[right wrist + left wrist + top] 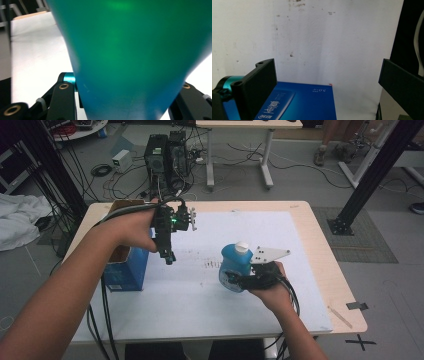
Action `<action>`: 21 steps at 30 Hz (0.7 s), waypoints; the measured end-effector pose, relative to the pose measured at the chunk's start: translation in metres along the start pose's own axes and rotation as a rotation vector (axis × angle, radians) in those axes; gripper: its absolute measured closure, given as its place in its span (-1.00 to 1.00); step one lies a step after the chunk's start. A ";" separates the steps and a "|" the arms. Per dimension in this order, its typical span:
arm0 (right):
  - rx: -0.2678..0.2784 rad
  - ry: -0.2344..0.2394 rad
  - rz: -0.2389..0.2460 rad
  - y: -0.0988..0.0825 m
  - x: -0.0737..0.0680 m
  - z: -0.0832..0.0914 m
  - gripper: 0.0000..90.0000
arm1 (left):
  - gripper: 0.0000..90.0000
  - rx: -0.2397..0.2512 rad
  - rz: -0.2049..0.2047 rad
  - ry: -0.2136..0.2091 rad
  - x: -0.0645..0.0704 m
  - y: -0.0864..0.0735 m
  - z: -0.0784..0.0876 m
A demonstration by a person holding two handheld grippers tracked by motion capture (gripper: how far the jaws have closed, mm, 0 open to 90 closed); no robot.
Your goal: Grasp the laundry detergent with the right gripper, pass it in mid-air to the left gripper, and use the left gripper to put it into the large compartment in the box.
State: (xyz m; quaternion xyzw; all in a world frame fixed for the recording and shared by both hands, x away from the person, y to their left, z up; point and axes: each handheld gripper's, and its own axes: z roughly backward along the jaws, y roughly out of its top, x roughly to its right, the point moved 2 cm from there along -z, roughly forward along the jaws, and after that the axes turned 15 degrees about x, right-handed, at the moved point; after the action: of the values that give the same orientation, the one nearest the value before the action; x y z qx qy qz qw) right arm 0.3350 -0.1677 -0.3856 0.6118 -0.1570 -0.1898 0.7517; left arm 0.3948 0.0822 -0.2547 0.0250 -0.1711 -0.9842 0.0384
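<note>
A blue bottle (233,261) with a white cap is lifted off the white mat, with my right gripper (236,281) shut on its lower body from the near right side. In the right gripper view the bottle (130,55) looks teal and sits between the two black jaws. My left gripper (170,258) hangs over the mat's left part, pointing down, left of the bottle and apart from it. Its jaws stand wide open in the left gripper view (325,65), with nothing between them and a blue box (304,102) below.
The blue box (125,267), its top flaps open, stands at the table's left edge beside my left forearm. A white mat (280,235) covers most of the wooden table (325,255). Computer towers (167,152) and cables lie on the floor beyond.
</note>
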 end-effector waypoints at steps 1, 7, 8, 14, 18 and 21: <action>0.000 0.000 0.000 0.000 0.000 0.000 0.03 | -0.96 0.000 0.000 0.000 0.000 0.000 0.000; -0.008 0.108 0.014 0.001 -0.009 -0.005 0.03 | -0.96 -0.004 -0.028 -0.012 0.011 0.007 0.000; -0.009 0.119 0.014 0.001 -0.010 -0.006 0.03 | -0.96 -0.004 -0.033 -0.014 0.013 0.008 0.000; -0.002 0.168 0.030 0.005 -0.017 -0.010 0.03 | -0.96 0.003 -0.065 -0.027 0.026 0.017 0.000; -0.007 0.186 0.041 0.007 -0.020 -0.013 0.03 | -0.96 0.006 -0.098 -0.040 0.035 0.027 -0.002; -0.006 0.201 0.043 0.008 -0.023 -0.015 0.03 | -0.96 0.009 -0.119 -0.047 0.041 0.035 -0.004</action>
State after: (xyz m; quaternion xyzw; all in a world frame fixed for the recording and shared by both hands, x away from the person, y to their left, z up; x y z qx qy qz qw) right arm 0.3227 -0.1424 -0.3805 0.6222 -0.0934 -0.1118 0.7692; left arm 0.3569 0.0441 -0.2479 0.0122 -0.1744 -0.9843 -0.0245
